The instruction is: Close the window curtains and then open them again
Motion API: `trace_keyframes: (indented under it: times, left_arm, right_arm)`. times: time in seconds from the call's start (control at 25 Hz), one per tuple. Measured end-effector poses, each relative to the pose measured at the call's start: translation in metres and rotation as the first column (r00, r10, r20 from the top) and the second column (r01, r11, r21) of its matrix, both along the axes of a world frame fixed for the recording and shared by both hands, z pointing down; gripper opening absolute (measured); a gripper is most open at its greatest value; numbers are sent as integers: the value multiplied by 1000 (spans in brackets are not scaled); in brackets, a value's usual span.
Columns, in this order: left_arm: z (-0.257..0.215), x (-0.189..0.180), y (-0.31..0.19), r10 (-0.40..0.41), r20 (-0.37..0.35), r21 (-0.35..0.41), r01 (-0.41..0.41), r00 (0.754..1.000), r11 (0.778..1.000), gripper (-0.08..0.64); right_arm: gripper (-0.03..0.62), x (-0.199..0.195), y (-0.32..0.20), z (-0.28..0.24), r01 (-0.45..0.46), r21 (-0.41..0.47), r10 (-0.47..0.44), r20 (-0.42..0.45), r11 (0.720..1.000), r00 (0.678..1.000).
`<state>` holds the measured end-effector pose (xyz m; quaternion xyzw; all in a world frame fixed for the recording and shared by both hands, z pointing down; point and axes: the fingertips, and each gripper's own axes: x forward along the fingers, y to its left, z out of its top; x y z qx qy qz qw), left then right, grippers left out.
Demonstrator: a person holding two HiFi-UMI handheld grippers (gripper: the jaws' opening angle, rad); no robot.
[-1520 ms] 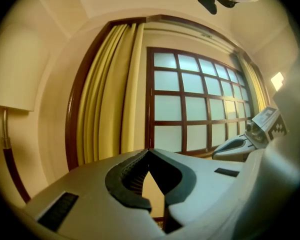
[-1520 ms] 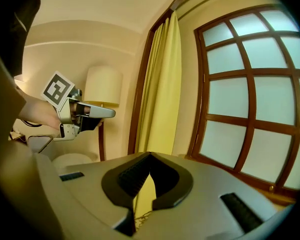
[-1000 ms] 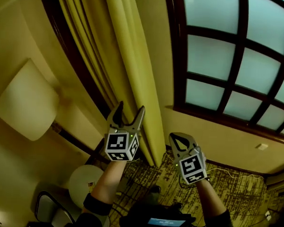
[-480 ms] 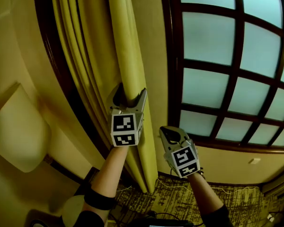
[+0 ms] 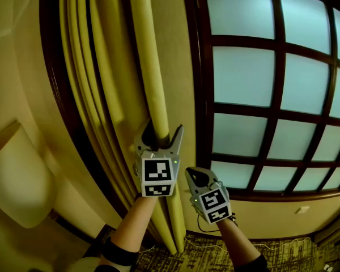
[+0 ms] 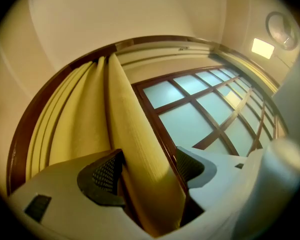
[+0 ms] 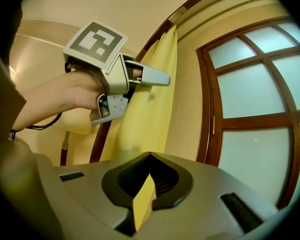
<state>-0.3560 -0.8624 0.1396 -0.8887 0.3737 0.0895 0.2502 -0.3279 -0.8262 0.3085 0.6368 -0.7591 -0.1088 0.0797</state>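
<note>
The yellow curtain (image 5: 150,67) hangs bunched in folds left of the window (image 5: 260,84). My left gripper (image 5: 158,136) is raised and open. Its jaws straddle the curtain's rightmost fold (image 6: 135,149), and a gap shows beside the right pad (image 6: 190,165). My right gripper (image 5: 194,175) sits just right of it and lower, shut, in front of the wall strip between curtain and window frame. In the right gripper view a thin yellow sliver (image 7: 142,204) shows between the shut pads; I cannot tell whether it is curtain cloth. That view also shows the left gripper (image 7: 155,76) at the curtain (image 7: 150,114).
A dark wooden frame (image 5: 201,95) borders the gridded window. A pale lampshade (image 5: 11,180) hangs at the left by the wall. Patterned carpet (image 5: 272,259) with a cable lies below. A lit ceiling panel (image 6: 262,48) shows in the left gripper view.
Both grippers have risen along the curtain. The left jaws, earlier in front of the folds, now straddle the rightmost fold. The right gripper stayed shut.
</note>
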Motion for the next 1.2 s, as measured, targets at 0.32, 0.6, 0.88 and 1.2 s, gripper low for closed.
trace_keyframes:
  times: [0.32,0.6,0.88,1.2]
  left_arm:
    - [-16,25,-30,-52,-12,-63,51,999,997,372]
    - [-19,26,-52,-94,-40,-52,92,995,994,386]
    - [-26,21,-49,-50,-45,25,51,998,998,56]
    - [-30,52,-36,102,-47,35,-100,994,994,8]
  right_arm:
    - [12,13,1,-2,-13,-1,13,-1,1000,1000]
    - [12,22,-1,-3,-27,-2,27,-7,1000,1000]
    - [12,14,-17,2,-39,-15,39,-18,999,999]
    - [12,21,-15,3,-123,-17,122,-28,992,992]
